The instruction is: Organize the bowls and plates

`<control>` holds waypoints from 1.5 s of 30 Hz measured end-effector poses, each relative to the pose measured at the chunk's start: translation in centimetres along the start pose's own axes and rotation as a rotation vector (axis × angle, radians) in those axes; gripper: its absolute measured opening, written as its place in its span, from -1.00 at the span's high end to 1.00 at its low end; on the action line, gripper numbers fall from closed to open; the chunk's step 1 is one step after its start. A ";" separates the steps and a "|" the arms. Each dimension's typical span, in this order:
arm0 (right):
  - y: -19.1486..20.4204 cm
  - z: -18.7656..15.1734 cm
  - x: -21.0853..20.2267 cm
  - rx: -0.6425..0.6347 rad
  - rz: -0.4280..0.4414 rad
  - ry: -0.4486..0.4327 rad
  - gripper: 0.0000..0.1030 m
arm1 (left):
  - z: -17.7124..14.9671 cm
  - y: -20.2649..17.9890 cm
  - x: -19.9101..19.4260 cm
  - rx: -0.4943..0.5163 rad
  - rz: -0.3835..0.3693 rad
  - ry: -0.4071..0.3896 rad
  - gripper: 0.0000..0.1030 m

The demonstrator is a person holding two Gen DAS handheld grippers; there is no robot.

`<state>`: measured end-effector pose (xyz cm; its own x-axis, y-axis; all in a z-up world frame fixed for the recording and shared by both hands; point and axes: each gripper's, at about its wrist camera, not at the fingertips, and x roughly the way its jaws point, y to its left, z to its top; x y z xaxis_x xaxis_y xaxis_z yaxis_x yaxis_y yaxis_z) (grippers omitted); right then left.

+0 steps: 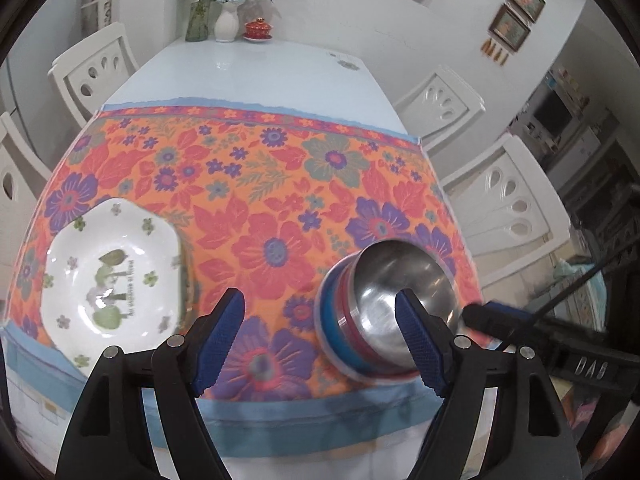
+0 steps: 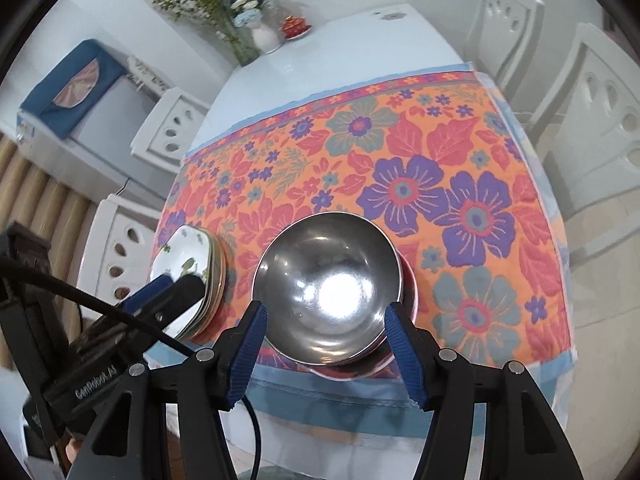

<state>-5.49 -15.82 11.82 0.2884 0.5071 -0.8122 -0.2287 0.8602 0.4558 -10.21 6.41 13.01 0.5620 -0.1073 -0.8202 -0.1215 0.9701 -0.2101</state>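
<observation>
A white plate printed with trees and flowers tops a stack of plates at the near left of the floral cloth. To its right a shiny steel bowl is nested in coloured bowls; blue and red bands show under the steel bowl in the left wrist view. My left gripper is open over the cloth between the plates and the bowls, holding nothing. My right gripper is open just above the near side of the steel bowl, and its pads stand clear of the rim.
The cloth ends at the table's near edge. Past it lies bare pale tabletop, with flower vases and a red lidded cup at the far end. White chairs stand along both sides.
</observation>
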 end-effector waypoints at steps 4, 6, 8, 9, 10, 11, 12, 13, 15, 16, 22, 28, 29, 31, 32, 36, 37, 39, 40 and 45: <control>0.9 -1.4 -0.5 0.095 -0.029 -0.047 -0.15 | -1.2 2.8 -1.3 0.004 -0.013 0.015 -0.48; 1.2 -2.1 -0.5 0.144 -0.034 -0.059 -0.15 | -1.7 4.3 -2.1 0.000 -0.031 0.018 -0.48; 1.8 -2.9 -0.6 0.185 -0.041 -0.071 -0.15 | -1.9 5.4 -2.6 0.004 -0.048 0.027 -0.48; 2.1 -3.3 -0.6 0.196 -0.048 -0.075 -0.15 | -2.0 5.8 -2.8 0.009 -0.053 0.030 -0.48; 2.4 -3.6 -0.7 0.204 -0.055 -0.079 -0.15 | -2.1 6.0 -3.0 0.013 -0.056 0.029 -0.48; 2.7 -4.0 -0.7 0.211 -0.062 -0.085 -0.15 | -2.1 6.4 -3.3 0.021 -0.060 0.025 -0.48; 3.0 -4.4 -0.7 0.221 -0.068 -0.094 -0.15 | -2.2 6.7 -3.5 0.030 -0.063 0.023 -0.48; 3.3 -4.8 -0.9 0.231 -0.074 -0.106 -0.15 | -2.2 7.0 -3.7 0.041 -0.069 0.022 -0.48; 3.6 -5.5 -1.0 0.247 -0.089 -0.121 -0.15 | -2.0 7.3 -3.9 0.061 -0.078 0.021 -0.48; 3.8 -5.9 -1.0 0.255 -0.096 -0.124 -0.15 | -1.9 7.4 -4.0 0.067 -0.083 0.020 -0.48; 4.4 -7.1 -2.6 0.237 -0.158 -0.142 -0.17 | -1.4 6.2 -3.2 0.095 -0.171 0.051 -0.50; 3.1 -6.6 -3.4 0.197 -0.182 -0.162 -0.43 | -1.7 3.0 -1.2 0.090 -0.243 0.115 -0.56; 2.8 -6.4 -3.3 0.195 -0.187 -0.156 -0.43 | -1.7 2.6 -0.8 0.081 -0.239 0.122 -0.56; 2.0 -5.9 -3.6 0.195 -0.188 -0.155 -0.43 | -1.5 1.9 -0.1 0.059 -0.251 0.136 -0.56; 1.6 -5.7 -3.7 0.190 -0.188 -0.158 -0.43 | -1.4 1.6 0.2 0.046 -0.252 0.143 -0.56; 0.2 -4.8 -3.3 0.158 -0.197 -0.139 -0.43 | -1.1 0.6 1.2 0.005 -0.229 0.142 -0.56; -0.1 -4.6 -3.2 0.154 -0.189 -0.131 -0.43 | -1.1 0.5 1.4 -0.002 -0.222 0.141 -0.56; -0.7 -4.2 -2.8 0.144 -0.176 -0.118 -0.43 | -1.2 0.2 1.9 -0.016 -0.207 0.144 -0.56; -1.0 -4.0 -2.6 0.135 -0.171 -0.111 -0.43 | -1.3 0.0 2.3 -0.026 -0.197 0.147 -0.56; -1.5 -3.3 -1.7 0.089 -0.158 -0.083 -0.43 | -1.6 -0.5 3.6 -0.057 -0.166 0.148 -0.56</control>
<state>-8.68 -18.18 11.29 0.3909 0.3649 -0.8450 -0.0925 0.9290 0.3584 -9.44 5.18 9.34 0.4528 -0.2993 -0.8399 -0.0860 0.9229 -0.3752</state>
